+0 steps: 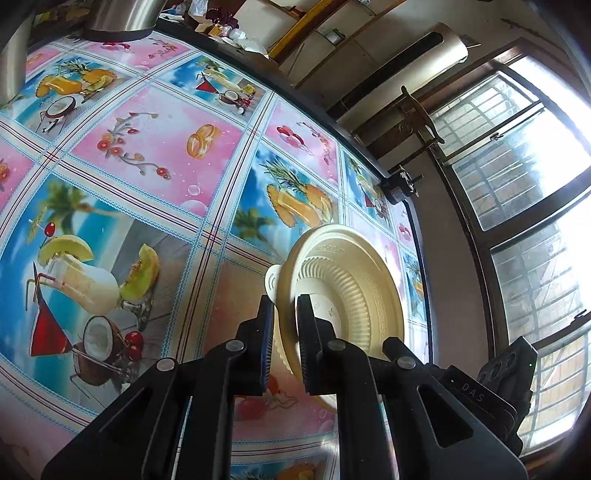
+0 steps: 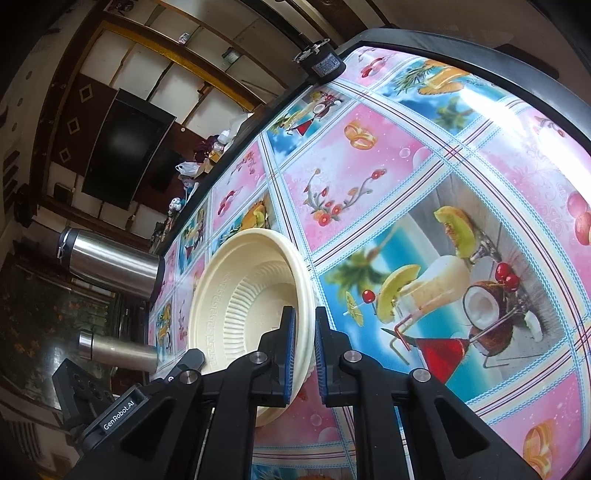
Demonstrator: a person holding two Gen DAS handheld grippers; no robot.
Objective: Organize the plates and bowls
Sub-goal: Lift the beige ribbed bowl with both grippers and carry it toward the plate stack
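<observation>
A cream ribbed plastic bowl [image 1: 351, 288] stands tilted on edge above the patterned table [image 1: 147, 147]. My left gripper [image 1: 285, 301] is shut on its near rim, one finger inside and one outside. A smaller white piece [image 1: 272, 284] pokes out behind the bowl; I cannot tell what it is. In the right wrist view a nested stack of cream bowls [image 2: 236, 295] tilts with its inside facing left. My right gripper [image 2: 304, 314] is shut on the stack's rim, its blue pads on either side. Neither view shows the other gripper.
The fruit-print tablecloth [image 2: 406, 166] covers a black-edged table. A large steel flask [image 2: 110, 262] and a slimmer one [image 2: 118, 350] stand near one end, the large flask [image 1: 118, 14] also showing in the left view. A small black device [image 1: 399, 186] [image 2: 321, 64] sits at the table edge. Windows [image 1: 517, 184] lie beyond.
</observation>
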